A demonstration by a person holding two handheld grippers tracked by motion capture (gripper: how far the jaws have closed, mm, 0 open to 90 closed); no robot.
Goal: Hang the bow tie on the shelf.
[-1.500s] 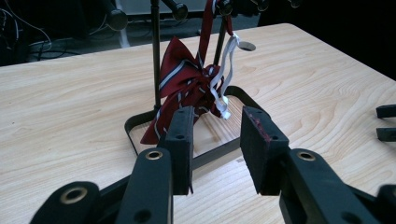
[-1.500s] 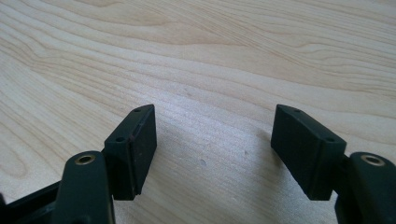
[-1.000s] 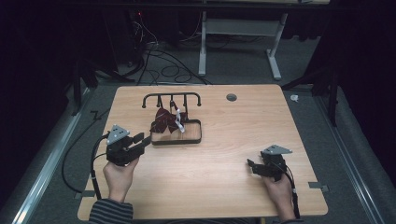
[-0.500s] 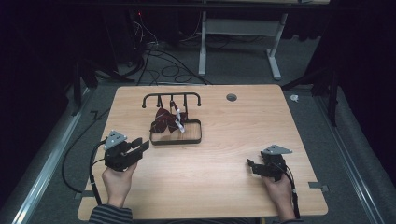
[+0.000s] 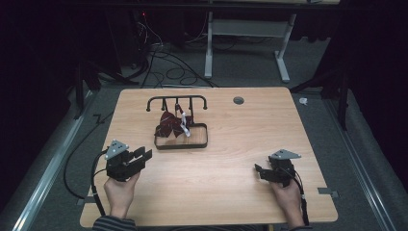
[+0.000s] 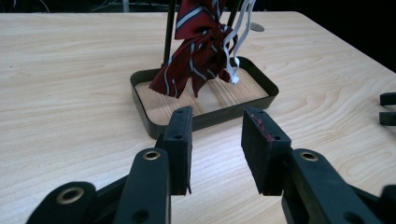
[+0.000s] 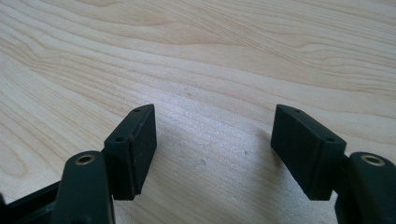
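Dark metal tray [image 5: 181, 143] sits on the wooden table [image 5: 231, 192], a bit left of centre toward the far side, w/ a black rack [image 5: 176, 101] of hooks standing at its far edge. Hanging from the rack & drooping into the tray: a dark red bow tie w/ thin pale stripes [image 5: 167, 123], lower tips reaching the tray's wood floor, plus a white strap [image 5: 184, 124] dangling beside it on the right. In the left gripper view the tray [image 6: 205, 119] is just ahead of the jaws, bow tie [image 6: 196, 51] inside toward its back-left, white strap [image 6: 232, 46] next to it; rest of tray floor is bare wood. Left gripper [image 5: 144, 157] held near the table's front-left, apart from the tray, pointing toward it, jaws moderately open, nothing btwn them. Right gripper [image 5: 258, 171] at front-right, well apart from the tray, jaws spread wide over bare table [image 7: 233, 60], holding nothing. Small round grommet [image 5: 238, 100] near the far edge.
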